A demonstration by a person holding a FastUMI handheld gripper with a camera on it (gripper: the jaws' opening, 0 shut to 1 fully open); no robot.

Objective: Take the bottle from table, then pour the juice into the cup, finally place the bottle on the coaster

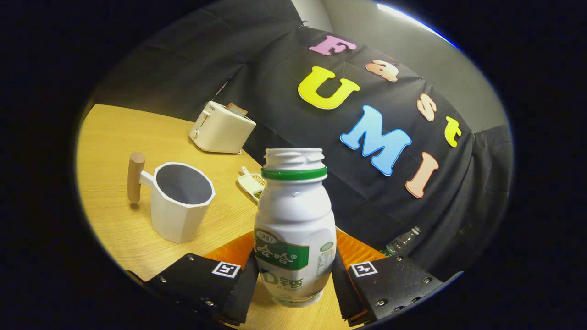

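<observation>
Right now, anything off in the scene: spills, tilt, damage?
No spill or damage stands out. The bottle sits uncapped between the gripper fingers, which press its sides. The cup stands upright on the table, and the orange coaster lies behind the bottle.

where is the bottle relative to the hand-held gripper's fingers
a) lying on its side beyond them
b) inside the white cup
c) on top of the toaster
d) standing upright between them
d: the uncapped bottle stands upright between the two fingers of the hand-held gripper, which close on its lower sides, with the white cup apart from it on the table.
</observation>
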